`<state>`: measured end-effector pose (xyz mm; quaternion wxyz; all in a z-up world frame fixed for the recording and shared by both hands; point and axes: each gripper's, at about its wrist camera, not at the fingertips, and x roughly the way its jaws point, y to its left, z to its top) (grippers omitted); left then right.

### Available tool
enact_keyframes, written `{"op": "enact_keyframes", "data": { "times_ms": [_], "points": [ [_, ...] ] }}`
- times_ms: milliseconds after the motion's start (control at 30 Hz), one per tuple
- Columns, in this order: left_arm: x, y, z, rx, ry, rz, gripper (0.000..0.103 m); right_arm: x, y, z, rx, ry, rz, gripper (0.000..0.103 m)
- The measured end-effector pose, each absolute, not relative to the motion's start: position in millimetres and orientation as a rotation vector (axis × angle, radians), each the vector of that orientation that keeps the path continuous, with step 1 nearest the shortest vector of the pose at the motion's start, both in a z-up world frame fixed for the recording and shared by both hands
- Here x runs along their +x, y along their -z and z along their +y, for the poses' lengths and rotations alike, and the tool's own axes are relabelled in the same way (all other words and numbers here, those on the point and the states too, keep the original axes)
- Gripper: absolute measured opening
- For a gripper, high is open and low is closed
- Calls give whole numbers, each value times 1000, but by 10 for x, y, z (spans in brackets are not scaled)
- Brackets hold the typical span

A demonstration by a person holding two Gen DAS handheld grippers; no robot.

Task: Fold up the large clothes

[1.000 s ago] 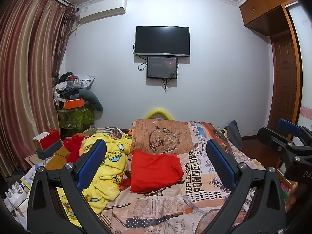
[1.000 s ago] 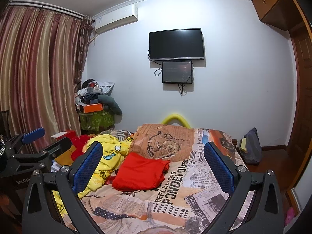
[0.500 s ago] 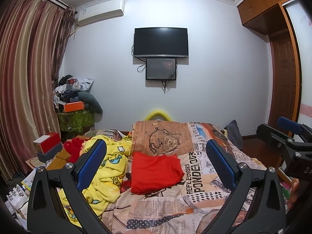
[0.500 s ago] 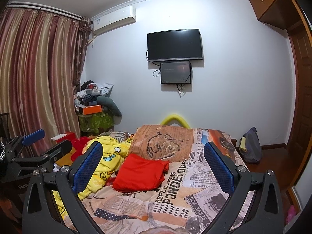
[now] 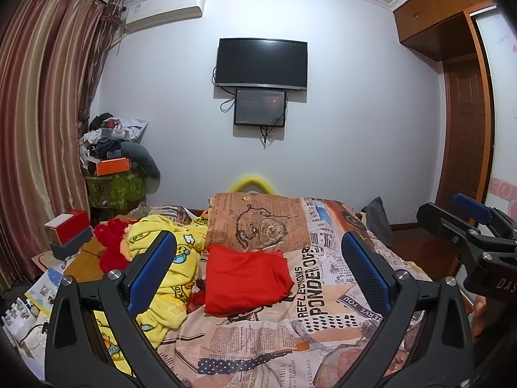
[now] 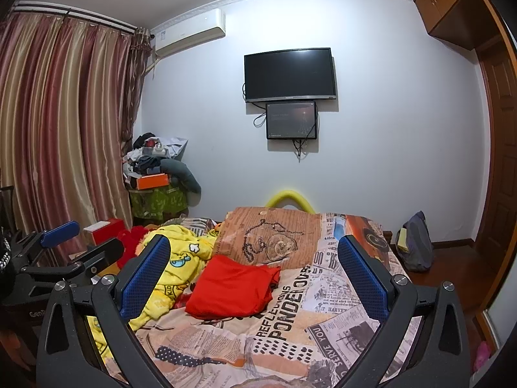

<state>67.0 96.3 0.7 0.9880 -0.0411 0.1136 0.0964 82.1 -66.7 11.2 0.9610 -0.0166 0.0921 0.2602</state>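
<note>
Red garment (image 5: 245,278) lies folded on bed (image 5: 323,323); both my grippers (image 5: 258,271) (image 6: 253,274) hover agape, empty; stage undeterminable

The left tool (image 5: 258,268) is held level with its blue-padded fingers (image 5: 152,271) spread wide, gripping nothing. The right tool (image 6: 253,266) sits just beside it, equally spread and empty. What may be a fingertip (image 5: 478,315) shows under the right tool.

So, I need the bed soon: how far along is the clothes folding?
One red garment already lies folded on the bed. Nothing is in hand: left gripper and right gripper are open, held above the bed. The yellow garment remains crumpled.
</note>
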Motion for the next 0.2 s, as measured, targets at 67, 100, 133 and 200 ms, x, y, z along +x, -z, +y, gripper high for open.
{"op": "enact_keyframes", "data": {
  "times_ms": [67,100,133,200],
  "points": [
    [675,-1,952,-77,-196,228,102,816,-112,-669,-30,-528,189,103],
    [677,3,950,-75,-196,228,102,816,-114,-671,-29,-528,189,103],
    [680,7,955,-75,-197,229,102,821,-116,-670,-28,-527,189,103],
    [686,11,954,-79,-197,231,102,832,-112,-668,-30,-525,191,103]
  ]
}}
